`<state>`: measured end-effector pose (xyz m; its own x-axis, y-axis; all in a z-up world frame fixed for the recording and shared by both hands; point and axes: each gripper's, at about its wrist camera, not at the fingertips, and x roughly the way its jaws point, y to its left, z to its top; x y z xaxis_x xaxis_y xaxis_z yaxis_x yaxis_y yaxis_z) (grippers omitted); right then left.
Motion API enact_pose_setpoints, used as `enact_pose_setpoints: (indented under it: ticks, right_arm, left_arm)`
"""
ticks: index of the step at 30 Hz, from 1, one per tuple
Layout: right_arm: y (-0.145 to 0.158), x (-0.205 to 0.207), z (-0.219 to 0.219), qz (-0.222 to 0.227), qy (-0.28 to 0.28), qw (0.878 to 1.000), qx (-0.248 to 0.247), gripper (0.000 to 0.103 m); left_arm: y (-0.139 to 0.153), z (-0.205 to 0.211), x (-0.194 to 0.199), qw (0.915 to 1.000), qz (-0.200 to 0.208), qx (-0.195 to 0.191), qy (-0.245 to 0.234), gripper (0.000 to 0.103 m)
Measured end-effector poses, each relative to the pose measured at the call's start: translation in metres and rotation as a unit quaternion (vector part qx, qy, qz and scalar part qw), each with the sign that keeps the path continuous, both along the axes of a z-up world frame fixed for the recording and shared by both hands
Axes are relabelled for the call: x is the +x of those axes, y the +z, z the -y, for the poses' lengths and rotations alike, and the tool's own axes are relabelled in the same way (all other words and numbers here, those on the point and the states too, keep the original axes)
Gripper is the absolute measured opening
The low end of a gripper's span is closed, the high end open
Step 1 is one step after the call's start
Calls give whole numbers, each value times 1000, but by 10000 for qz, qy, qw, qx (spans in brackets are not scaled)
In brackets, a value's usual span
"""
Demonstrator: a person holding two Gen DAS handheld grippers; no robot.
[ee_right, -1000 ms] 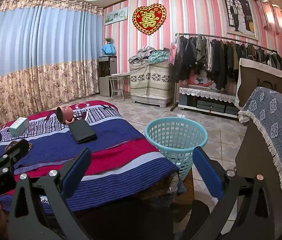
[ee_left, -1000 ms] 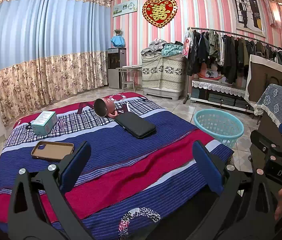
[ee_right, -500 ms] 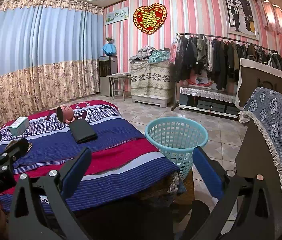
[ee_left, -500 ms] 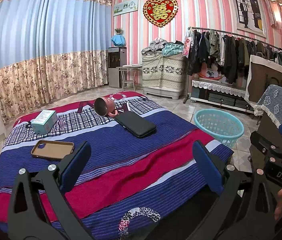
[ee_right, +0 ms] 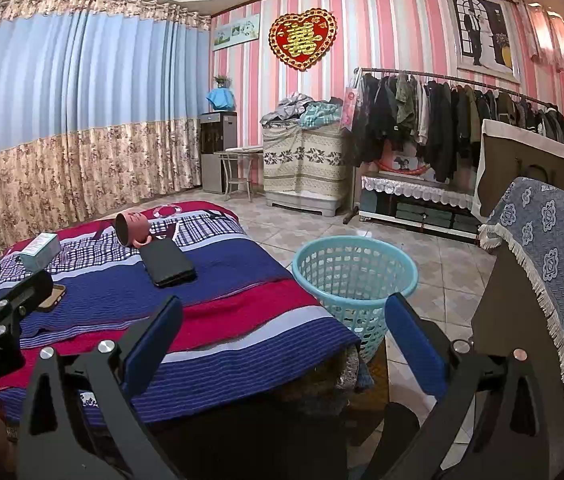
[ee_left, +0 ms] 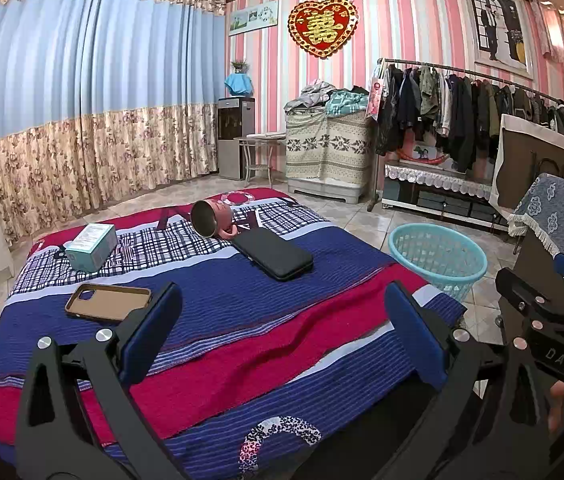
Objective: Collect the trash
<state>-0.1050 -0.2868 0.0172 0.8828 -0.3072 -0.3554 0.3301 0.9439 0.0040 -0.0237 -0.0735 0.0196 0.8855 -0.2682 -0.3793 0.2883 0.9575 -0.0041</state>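
Across the lower half of the left wrist view lies a bed [ee_left: 242, 320] under a striped blue and red blanket, and on it sit four loose things. A teal box [ee_left: 92, 246] is at centre left, a brown phone case [ee_left: 108, 302] lies below it, a pink mug [ee_left: 212, 220] rests tipped on its side near the middle of the frame, and a black case [ee_left: 272, 258] lies just beside the mug, possibly touching its handle. Right of the bed, on the tiled floor, stands a light blue basket [ee_left: 437, 260]; in the right wrist view its inside [ee_right: 355, 264] looks empty as far as the mesh lets me see.

At the bottom of the left wrist view the left gripper [ee_left: 282, 330] hovers over the near part of the blanket, jaws spread wide with nothing between them. At the bottom of the right wrist view the right gripper [ee_right: 282, 330] is likewise wide open and empty, held over the bed's near corner with the basket just above it in the frame.

Judging by this, the collecting has hardly begun: nothing is gripped, nothing shows in the basket, and all four things are still on the bed. Which of them count as trash I cannot tell; the box seems the likeliest. What is left is essentially everything: reach, close on an item, carry it to the basket, release.
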Motion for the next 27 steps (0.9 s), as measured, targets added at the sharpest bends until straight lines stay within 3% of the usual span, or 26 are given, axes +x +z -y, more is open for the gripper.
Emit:
enact_pose_setpoints:
  ticks: [18, 27]
  right_arm:
    - [1, 1, -3, 39, 35, 10000, 31, 99]
    - [0, 0, -3, 42, 34, 10000, 24, 99]
  left_arm:
    - [12, 0, -11, 9998, 200, 60, 66, 98]
    - [12, 4, -12, 9999, 117, 46, 6, 98]
